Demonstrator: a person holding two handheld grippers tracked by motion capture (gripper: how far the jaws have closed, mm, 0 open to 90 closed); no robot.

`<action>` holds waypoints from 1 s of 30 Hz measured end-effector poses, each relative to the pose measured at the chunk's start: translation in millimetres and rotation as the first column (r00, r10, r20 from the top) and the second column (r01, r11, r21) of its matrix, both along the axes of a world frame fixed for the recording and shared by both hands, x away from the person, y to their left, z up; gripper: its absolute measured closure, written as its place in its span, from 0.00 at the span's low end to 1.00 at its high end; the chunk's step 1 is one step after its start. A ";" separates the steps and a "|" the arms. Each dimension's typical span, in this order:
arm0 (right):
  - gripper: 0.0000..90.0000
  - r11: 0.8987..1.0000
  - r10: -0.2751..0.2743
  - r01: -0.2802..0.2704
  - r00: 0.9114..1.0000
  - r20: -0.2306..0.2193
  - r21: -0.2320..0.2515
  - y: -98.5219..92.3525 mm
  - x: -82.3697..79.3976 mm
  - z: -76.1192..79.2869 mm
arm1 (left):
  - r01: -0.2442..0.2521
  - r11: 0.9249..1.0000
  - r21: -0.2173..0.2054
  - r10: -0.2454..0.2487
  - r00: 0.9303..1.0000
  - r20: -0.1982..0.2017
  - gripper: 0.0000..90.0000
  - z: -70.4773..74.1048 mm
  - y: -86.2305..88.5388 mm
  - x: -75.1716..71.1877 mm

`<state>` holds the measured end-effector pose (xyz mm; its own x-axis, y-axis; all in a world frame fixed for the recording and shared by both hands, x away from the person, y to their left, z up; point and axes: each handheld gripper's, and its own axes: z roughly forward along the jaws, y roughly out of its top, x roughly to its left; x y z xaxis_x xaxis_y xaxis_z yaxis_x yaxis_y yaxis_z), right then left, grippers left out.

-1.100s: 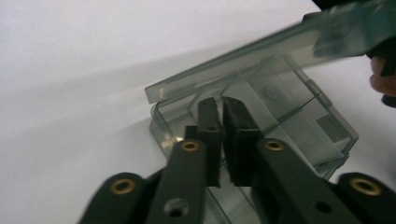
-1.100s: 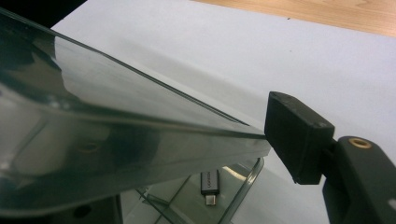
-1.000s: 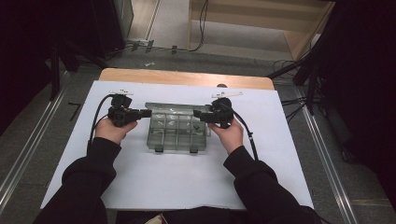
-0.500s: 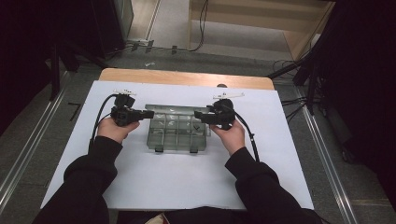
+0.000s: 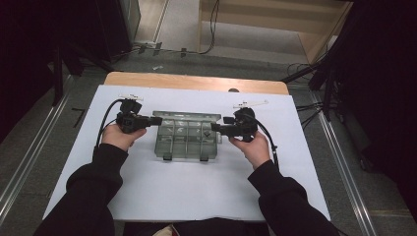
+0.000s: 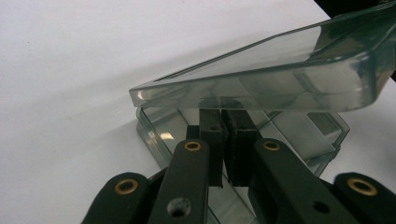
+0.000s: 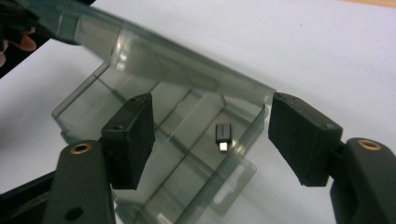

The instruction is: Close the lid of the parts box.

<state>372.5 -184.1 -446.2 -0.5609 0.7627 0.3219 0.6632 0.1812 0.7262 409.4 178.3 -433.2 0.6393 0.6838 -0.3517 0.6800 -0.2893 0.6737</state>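
Jaws on the right gripper (image 5: 215,128) stand wide with nothing between the pads, and they've just been opening a touch more. In the right gripper view the two black pads (image 7: 129,137) frame the near end of the clear compartment box (image 5: 186,139), and dead ahead between them, a bit farther in, lies a small black adapter (image 7: 223,136) on the floor of one compartment. Its metal plug end points back toward the gripper, so its long axis runs roughly along the line of approach, not across it. That's the relation that matters: I'd guess the pick calls for going straight in and down, pads coming to either side of the adapter's narrow width.

Left gripper (image 5: 146,119) is pinched fully together at the opposite end of the box, its closed tips (image 6: 223,135) tucked right under the edge of the hinged lid (image 6: 261,79), which sits tilted up off the base. Looks like it's propping the lid, though whether it actually clamps any plastic I can't tell.

Box lies mid-table on the white sheet (image 5: 177,196), long side left to right between the hands. Right hand (image 5: 253,147) is clearly nearer the adapter.
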 end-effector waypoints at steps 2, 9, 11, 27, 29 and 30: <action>0.39 1.000 0.011 -0.011 1.000 -0.009 -0.002 -4.3 -3.4 1.4 | 0.005 1.000 0.003 -0.005 1.000 0.000 0.97 0.0 0.0 -0.3; 0.62 1.000 0.015 -0.016 0.999 -0.032 -0.017 -21.3 -10.2 6.4 | 0.017 1.000 0.012 -0.017 1.000 -0.005 0.97 0.0 0.5 -1.4; 0.71 1.000 0.005 -0.005 1.000 -0.031 -0.005 -25.3 -10.7 8.1 | 0.018 1.000 0.012 -0.018 1.000 -0.007 0.97 0.3 0.5 -2.3; 0.97 0.998 0.031 -0.029 0.999 -0.026 0.060 -27.7 -3.6 20.5 | 0.026 1.000 0.012 -0.026 1.000 -0.009 0.97 1.7 9.7 -12.3; 0.97 0.997 0.037 -0.035 0.999 -0.021 0.063 -25.7 -2.8 21.5 | 0.025 1.000 0.012 -0.025 1.000 -0.009 0.97 1.5 10.8 -13.6; 0.97 0.997 0.038 -0.037 0.999 -0.016 0.063 -24.8 -2.5 21.9 | 0.024 1.000 0.017 -0.024 1.000 -0.010 0.97 1.7 11.5 -14.5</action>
<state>370.1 -208.9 -424.2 -0.5825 0.7194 0.3783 0.6691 0.1603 0.7257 394.9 189.8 -431.5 0.6520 0.6744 -0.3466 0.6793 -0.3165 0.6621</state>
